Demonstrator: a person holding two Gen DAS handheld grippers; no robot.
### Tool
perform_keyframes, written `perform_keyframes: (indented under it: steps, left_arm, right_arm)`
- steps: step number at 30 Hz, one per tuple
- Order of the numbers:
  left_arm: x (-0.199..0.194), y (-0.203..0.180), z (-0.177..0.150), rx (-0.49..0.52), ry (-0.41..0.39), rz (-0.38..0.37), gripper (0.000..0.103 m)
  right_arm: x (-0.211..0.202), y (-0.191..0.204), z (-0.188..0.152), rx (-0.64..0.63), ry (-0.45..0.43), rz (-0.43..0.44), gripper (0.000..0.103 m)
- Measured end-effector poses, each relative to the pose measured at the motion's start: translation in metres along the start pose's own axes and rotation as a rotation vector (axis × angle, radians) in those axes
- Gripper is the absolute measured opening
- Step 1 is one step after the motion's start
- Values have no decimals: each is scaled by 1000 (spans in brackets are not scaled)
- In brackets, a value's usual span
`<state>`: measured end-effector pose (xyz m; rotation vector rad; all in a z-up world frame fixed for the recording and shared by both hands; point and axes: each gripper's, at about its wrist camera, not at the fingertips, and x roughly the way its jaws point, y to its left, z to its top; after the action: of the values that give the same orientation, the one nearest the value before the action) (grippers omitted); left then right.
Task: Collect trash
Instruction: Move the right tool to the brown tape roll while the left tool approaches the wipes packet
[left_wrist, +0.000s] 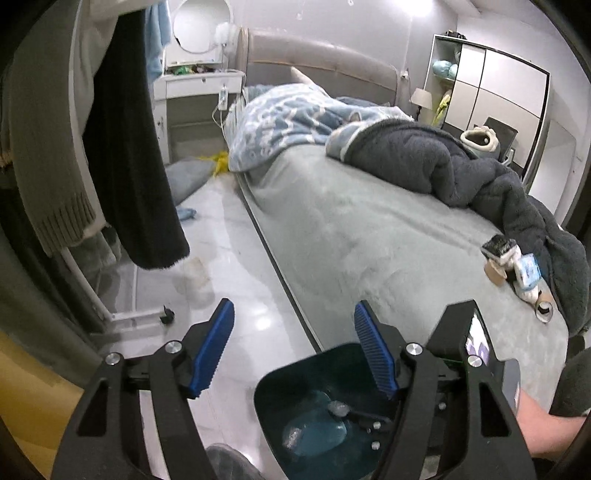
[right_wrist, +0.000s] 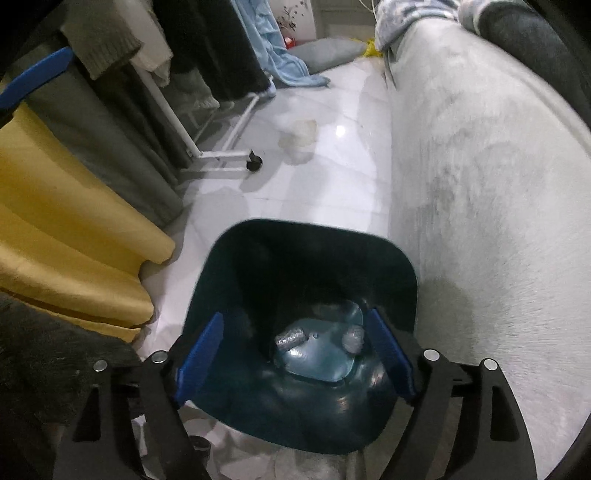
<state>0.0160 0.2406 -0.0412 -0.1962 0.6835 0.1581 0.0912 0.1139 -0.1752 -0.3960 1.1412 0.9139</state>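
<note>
A dark teal trash bin (right_wrist: 306, 417) stands on the white floor beside the bed; it also shows in the left wrist view (left_wrist: 280, 384). Two crumpled foil wads (right_wrist: 291, 339) lie on its bottom. My right gripper (right_wrist: 295, 365) hangs open and empty over the bin's mouth. My left gripper (left_wrist: 293, 332) is open and empty above the floor at the bin's far rim. Trash items (left_wrist: 513, 264), cardboard rolls and a small blue packet, lie on the grey bed (left_wrist: 369, 240) at the right, by a dark blanket.
A clothes rack (right_wrist: 221, 147) with hanging clothes stands left of the aisle. Yellow and grey curtains (right_wrist: 55, 221) hang at left. A stain (right_wrist: 299, 136) marks the floor. A dark fleece blanket (left_wrist: 461, 173) and a blue patterned blanket (left_wrist: 288, 125) lie on the bed.
</note>
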Motion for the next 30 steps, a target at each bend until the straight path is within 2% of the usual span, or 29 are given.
perform_keyframes:
  steps: [4, 7, 12, 19, 30]
  left_arm:
    - [-7, -10, 11, 6, -41, 3, 70]
    - [-13, -20, 20, 8, -71, -15, 77]
    - [-19, -36, 29, -2, -98, -48, 80]
    - [-23, -72, 40, 27, -135, -91, 94]
    - [-6, -130, 49, 55, -114, -166, 94]
  right_arm:
    - [-23, 1, 1, -20, -48, -7, 85]
    - [-43, -3, 0, -27, -92, -14, 86]
    - [-79, -12, -1, -35, -172, -39, 89]
    - [-121, -40, -10, -10, -271, -111, 90]
    - [-169, -86, -40, 16, -363, -167, 91]
